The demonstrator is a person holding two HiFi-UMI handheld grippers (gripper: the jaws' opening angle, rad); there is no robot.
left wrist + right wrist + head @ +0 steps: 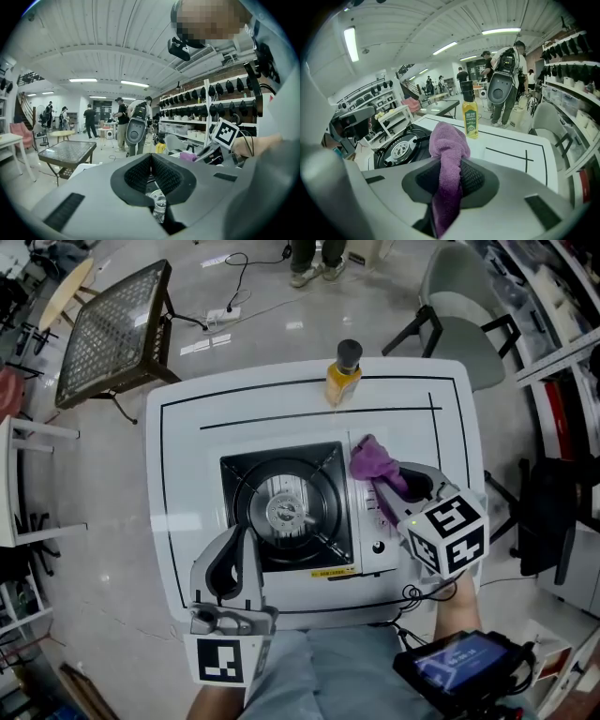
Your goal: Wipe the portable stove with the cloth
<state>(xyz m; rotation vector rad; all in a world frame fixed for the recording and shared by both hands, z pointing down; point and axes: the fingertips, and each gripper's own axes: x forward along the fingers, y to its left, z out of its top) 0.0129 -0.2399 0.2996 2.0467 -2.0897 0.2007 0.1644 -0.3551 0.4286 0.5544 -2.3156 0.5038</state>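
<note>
White table [450, 427] bearing the portable stove [291, 507], with the left gripper [246, 532] at 7 o'clock, jaws together and empty, the right gripper [382, 476] at 3 o'clock clamping the purple cloth [368, 458], and 1 yellow bottle [343, 371] at 12 o'clock.

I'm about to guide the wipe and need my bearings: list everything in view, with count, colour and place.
table: 1, white with black lines, centre
stove: 1, black and white, table's near side
bottle: 1, yellow with black cap, table's far edge
cloth: 1, purple, over stove's right panel
mesh table: 1, dark, floor far left
chair: 1, grey-green, floor far right
power strip: 1, white, floor beyond table
screen: 1, black, lower right
left gripper: 1, grey, jaws shut and empty, over stove's near edge
right gripper: 1, grey, jaws shut on cloth
</note>
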